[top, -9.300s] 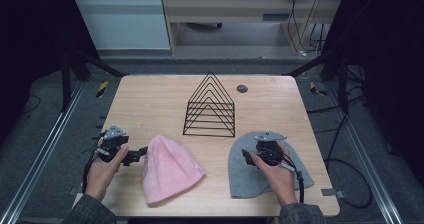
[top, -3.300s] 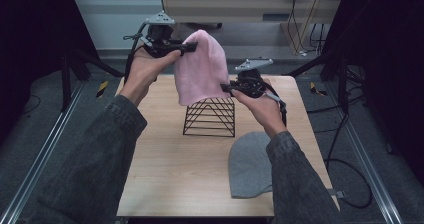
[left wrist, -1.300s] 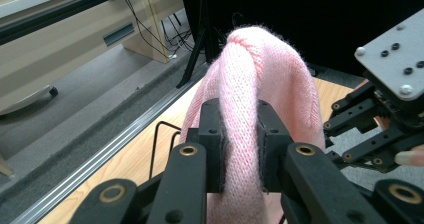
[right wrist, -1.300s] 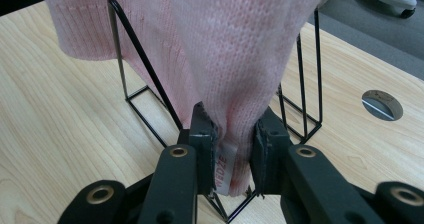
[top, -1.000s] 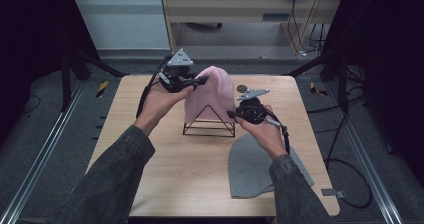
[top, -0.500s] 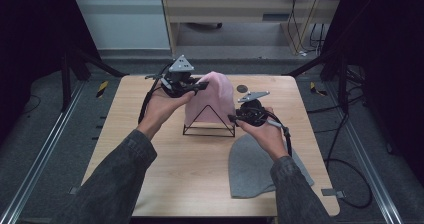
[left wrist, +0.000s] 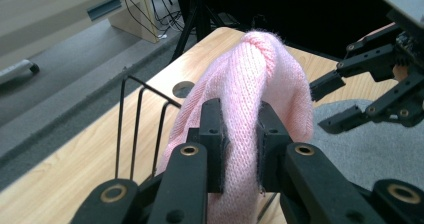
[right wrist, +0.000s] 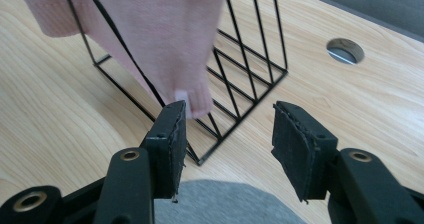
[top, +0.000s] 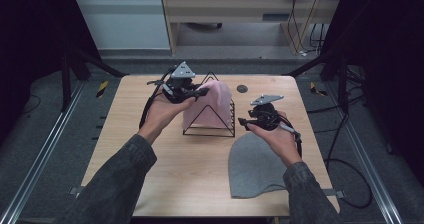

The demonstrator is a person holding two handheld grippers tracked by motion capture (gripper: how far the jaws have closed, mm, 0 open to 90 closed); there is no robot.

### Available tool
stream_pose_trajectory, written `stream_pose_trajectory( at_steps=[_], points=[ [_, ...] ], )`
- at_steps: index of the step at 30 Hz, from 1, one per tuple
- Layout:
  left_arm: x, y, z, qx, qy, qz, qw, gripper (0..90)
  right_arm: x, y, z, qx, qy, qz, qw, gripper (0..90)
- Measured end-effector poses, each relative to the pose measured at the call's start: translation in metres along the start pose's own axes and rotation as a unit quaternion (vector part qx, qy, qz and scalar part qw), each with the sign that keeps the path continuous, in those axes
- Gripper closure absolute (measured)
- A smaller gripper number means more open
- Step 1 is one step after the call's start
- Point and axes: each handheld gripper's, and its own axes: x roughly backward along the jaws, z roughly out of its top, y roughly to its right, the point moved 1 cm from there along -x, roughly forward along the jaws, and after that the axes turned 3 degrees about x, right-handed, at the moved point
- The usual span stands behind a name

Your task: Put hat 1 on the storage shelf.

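Observation:
A pink knit hat (top: 207,106) hangs over the top of a black wire rack (top: 210,134) at the middle of the table. My left gripper (top: 202,91) is shut on the hat's upper fold (left wrist: 265,69), with knit squeezed between both pads. My right gripper (top: 243,123) is just right of the rack and open. Its jaws have just been opening, and nothing lies between them. The hat's lower corner (right wrist: 150,29) hangs just beyond the right gripper's (right wrist: 227,119) left pad, in front of the rack's wires (right wrist: 243,118). A grey hat (top: 255,166) lies flat under my right hand.
The wooden table (top: 190,169) has a round cable hole (top: 242,88) behind the rack. Dark frame posts stand at both back corners, and a cabinet lies beyond. Cables trail from both grippers, and one runs off the table's right edge.
The pink hat has sunk a little lower over the rack with my left gripper. My right gripper's jaws have spread, and it has drawn slightly back from the hat's edge.

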Motion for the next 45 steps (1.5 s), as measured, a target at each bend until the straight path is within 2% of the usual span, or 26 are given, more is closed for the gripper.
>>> stream_pose_trajectory(
  at_steps=[5,7,9,19,22,24,28,33,34,36,38,41,43,45],
  points=[
    [-0.003,-0.003,-0.013,0.013,0.000,-0.006,0.9999,77.0,0.004,0.007,-0.012,-0.013,-0.002,-0.005,0.9999,47.7],
    [-0.004,-0.002,-0.016,0.011,-0.002,-0.001,0.9999,76.8,0.005,0.009,-0.016,-0.010,-0.007,-0.008,0.9999,47.1],
    [-0.003,-0.003,-0.020,0.018,0.001,-0.003,0.9998,76.8,0.006,0.011,-0.021,-0.014,-0.010,-0.012,0.9998,46.9],
    [-0.005,-0.007,-0.037,0.031,-0.012,-0.009,0.9994,73.5,0.009,0.022,-0.042,-0.028,-0.026,-0.018,0.9991,47.3],
    [0.000,-0.005,-0.041,0.042,-0.006,-0.007,0.9991,62.6,0.011,0.026,-0.046,-0.036,-0.029,-0.022,0.9987,47.1],
    [0.005,-0.003,-0.044,0.038,-0.001,-0.005,0.9993,56.8,0.013,0.030,-0.048,-0.038,-0.032,-0.025,0.9984,45.7],
    [0.022,0.004,-0.053,0.034,-0.008,0.002,0.9994,40.9,0.012,0.038,-0.055,-0.048,-0.047,-0.029,0.9973,43.4],
    [0.044,0.014,-0.080,0.017,-0.025,0.023,0.9993,22.1,0.002,0.049,-0.065,-0.069,-0.069,-0.021,0.9950,36.3],
    [0.048,0.015,-0.087,0.017,-0.029,0.025,0.9991,19.5,-0.001,0.051,-0.066,-0.078,-0.078,-0.020,0.9936,35.1],
    [0.052,0.016,-0.104,0.024,-0.034,0.021,0.9989,14.5,-0.006,0.055,-0.069,-0.093,-0.090,-0.018,0.9914,34.2],
    [0.054,0.017,-0.121,0.033,-0.042,0.015,0.9985,10.0,-0.010,0.058,-0.073,-0.098,-0.094,-0.016,0.9906,37.0],
    [0.059,0.022,-0.143,0.039,-0.056,0.013,0.9975,9.3,-0.013,0.061,-0.077,-0.099,-0.105,-0.021,0.9893,41.0],
    [0.066,0.025,-0.159,0.050,-0.061,0.010,0.9968,9.3,-0.014,0.063,-0.080,-0.090,-0.114,-0.024,0.9891,42.4],
    [0.072,0.028,-0.174,0.064,-0.068,0.018,0.9955,9.5,-0.015,0.064,-0.084,-0.090,-0.122,-0.026,0.9881,43.9]
  ],
)
